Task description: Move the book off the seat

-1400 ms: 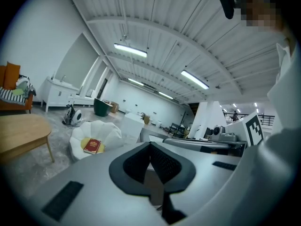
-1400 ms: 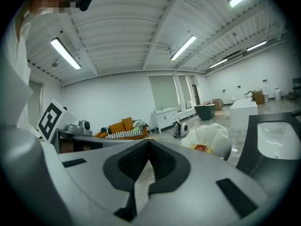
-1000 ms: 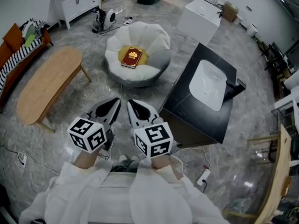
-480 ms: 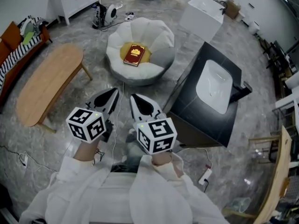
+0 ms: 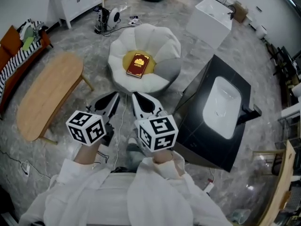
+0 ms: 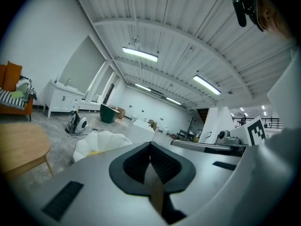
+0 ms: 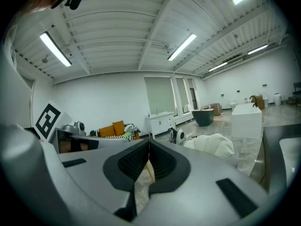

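Observation:
A dark red book [image 5: 138, 65] with a gold emblem lies flat on a yellow cushion in the middle of a white petal-shaped seat [image 5: 165, 45]. Both grippers are held side by side over the floor, short of the seat and pointing at it. The left gripper [image 5: 114, 96] is shut with nothing in it, and so is the right gripper [image 5: 135, 97]. In the left gripper view the jaws [image 6: 150, 145] meet at the tips, with the seat [image 6: 101, 142] beyond them. The right gripper view shows closed jaws [image 7: 149, 143] and the seat [image 7: 214, 145] off to the right.
A wooden oval bench [image 5: 47, 93] stands left of the seat. A black cabinet with a white basin [image 5: 223, 109] stands to the right. A white block [image 5: 209, 15], a white sideboard [image 5: 75, 1], an orange sofa [image 5: 11, 51] and floor cables [image 5: 120, 121] surround the area.
The person has walked toward the seat with both grippers. In the head view the seat and book have come nearer, and the black cabinet has slid right. Both grippers stay shut.

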Tool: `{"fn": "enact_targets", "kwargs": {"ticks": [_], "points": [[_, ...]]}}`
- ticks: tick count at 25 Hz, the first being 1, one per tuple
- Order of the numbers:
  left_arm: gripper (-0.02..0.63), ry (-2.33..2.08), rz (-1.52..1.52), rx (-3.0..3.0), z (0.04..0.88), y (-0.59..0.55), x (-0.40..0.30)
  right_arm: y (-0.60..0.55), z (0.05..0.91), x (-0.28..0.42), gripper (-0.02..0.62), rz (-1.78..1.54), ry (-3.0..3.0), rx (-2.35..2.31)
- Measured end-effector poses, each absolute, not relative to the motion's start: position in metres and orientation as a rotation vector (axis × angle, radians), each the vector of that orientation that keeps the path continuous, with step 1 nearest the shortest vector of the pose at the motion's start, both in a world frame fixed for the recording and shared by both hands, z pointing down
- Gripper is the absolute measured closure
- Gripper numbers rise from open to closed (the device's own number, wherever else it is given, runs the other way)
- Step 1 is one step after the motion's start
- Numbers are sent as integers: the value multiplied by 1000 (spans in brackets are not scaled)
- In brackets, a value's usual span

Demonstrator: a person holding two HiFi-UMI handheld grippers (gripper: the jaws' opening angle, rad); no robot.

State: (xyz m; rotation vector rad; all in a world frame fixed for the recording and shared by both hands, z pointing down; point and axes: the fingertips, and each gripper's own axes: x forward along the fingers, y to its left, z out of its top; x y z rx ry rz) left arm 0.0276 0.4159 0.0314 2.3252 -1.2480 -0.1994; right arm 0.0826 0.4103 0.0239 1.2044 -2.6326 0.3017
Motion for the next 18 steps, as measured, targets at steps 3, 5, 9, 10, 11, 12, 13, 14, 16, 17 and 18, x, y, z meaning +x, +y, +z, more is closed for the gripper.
{"fn": "enact_targets", "kwargs": {"ticks": [3, 5, 9, 10, 11, 12, 13, 14, 16, 17, 18], "points": [[600, -1268, -221, 2323, 28, 370, 26, 364, 21, 85, 583, 294, -2644, 1192], [600, -1279, -237, 2321, 26, 341, 26, 335, 19, 86, 583, 289, -2666, 1179], [600, -1337, -232, 2311, 30, 296, 25, 287, 18, 86, 583, 289, -2705, 1149], [600, -1349, -232, 2306, 31, 288, 25, 278, 19, 85, 583, 288, -2706, 1135], [600, -1355, -236, 2296, 32, 281, 25, 270, 20, 84, 583, 290, -2706, 1121], [600, -1358, -240, 2282, 34, 275, 24, 263, 22, 82, 583, 295, -2705, 1110], [600, -1359, -243, 2268, 38, 270, 24, 257, 25, 81, 583, 303, -2703, 1099], [600, -1360, -243, 2254, 41, 264, 23, 252, 28, 80, 583, 310, -2701, 1088], [600, -1364, -238, 2236, 47, 253, 21, 242, 33, 77, 583, 319, -2699, 1069], [600, -1364, -234, 2230, 50, 247, 21, 237, 36, 76, 583, 325, -2697, 1064], [600, -1363, -230, 2227, 52, 240, 20, 231, 38, 75, 583, 332, -2696, 1062]]}}
